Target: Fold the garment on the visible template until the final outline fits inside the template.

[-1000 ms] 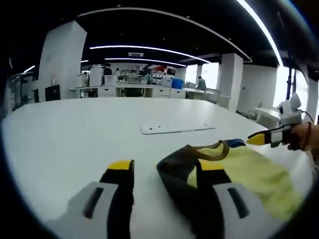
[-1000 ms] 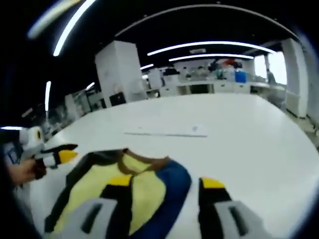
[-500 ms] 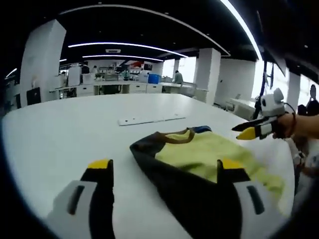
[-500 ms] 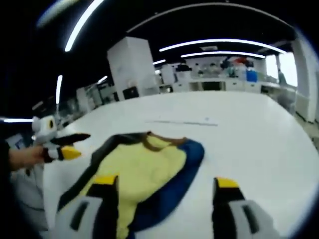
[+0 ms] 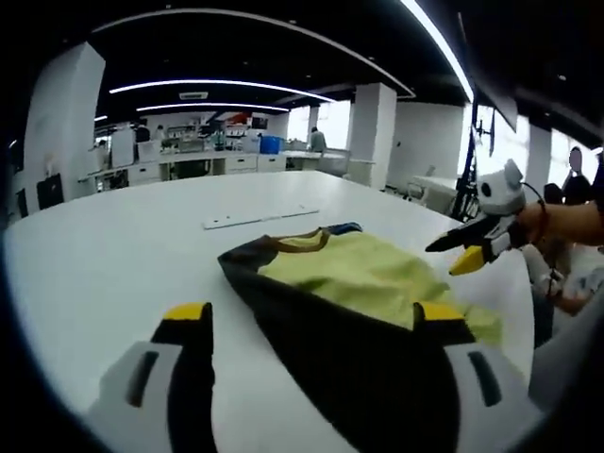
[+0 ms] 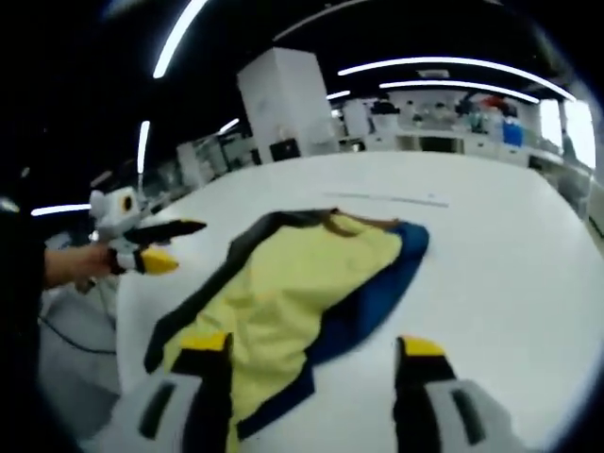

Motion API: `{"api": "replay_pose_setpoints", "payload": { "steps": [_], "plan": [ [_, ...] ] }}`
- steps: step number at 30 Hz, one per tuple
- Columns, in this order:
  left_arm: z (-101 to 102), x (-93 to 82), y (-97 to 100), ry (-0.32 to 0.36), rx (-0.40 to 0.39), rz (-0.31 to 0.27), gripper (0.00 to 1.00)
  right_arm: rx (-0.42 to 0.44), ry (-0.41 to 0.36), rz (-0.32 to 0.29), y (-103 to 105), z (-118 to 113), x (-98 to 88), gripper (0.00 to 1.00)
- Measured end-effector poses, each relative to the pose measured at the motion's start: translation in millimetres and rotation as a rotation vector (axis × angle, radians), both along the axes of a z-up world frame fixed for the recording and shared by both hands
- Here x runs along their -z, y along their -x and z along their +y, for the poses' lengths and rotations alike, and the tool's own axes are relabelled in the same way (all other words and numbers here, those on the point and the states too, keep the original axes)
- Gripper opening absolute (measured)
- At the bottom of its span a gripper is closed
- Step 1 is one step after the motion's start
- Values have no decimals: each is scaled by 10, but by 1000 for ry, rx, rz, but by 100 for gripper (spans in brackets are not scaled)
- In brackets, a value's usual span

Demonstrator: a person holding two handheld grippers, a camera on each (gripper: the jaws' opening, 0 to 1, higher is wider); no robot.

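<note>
Hovering both tools over a shirt on the bench

Left tool (image 5: 311, 326) and right tool (image 6: 307, 354) gape empty; the yellow shirt (image 5: 363, 278) now lies flatter, lower centre, farther from the white strip (image 5: 261, 218).

left gripper view: low, near; right gripper view: higher; shared: garment (image 5: 368, 283) (image 6: 283, 283)

Two handheld grippers, grey bodies with black jaws tipped yellow.
The left gripper (image 5: 316, 326) and right gripper (image 6: 311, 354) match; a thin band circles the right wrist.
</note>
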State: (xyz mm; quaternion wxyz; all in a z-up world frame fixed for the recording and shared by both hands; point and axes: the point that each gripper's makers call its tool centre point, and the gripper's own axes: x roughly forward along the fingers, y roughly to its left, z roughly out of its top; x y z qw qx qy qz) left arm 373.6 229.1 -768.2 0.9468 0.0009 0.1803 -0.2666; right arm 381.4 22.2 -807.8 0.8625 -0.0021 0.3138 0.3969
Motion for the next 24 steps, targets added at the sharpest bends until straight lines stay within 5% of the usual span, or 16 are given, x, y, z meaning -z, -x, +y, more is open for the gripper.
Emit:
{"api": "replay_pose_setpoints", "payload": {
  "steps": [7,13,24],
  "plan": [
    [-58,135,283,0,14,38,75,-8,26,8,136,-45,109,53],
    [-42,304,420,-14,8,98,57,-9,66,-12,164,-83,212,39],
    [64,577,467,-66,-54,149,37,6,74,-35,214,-10,325,23]
  ]
}}
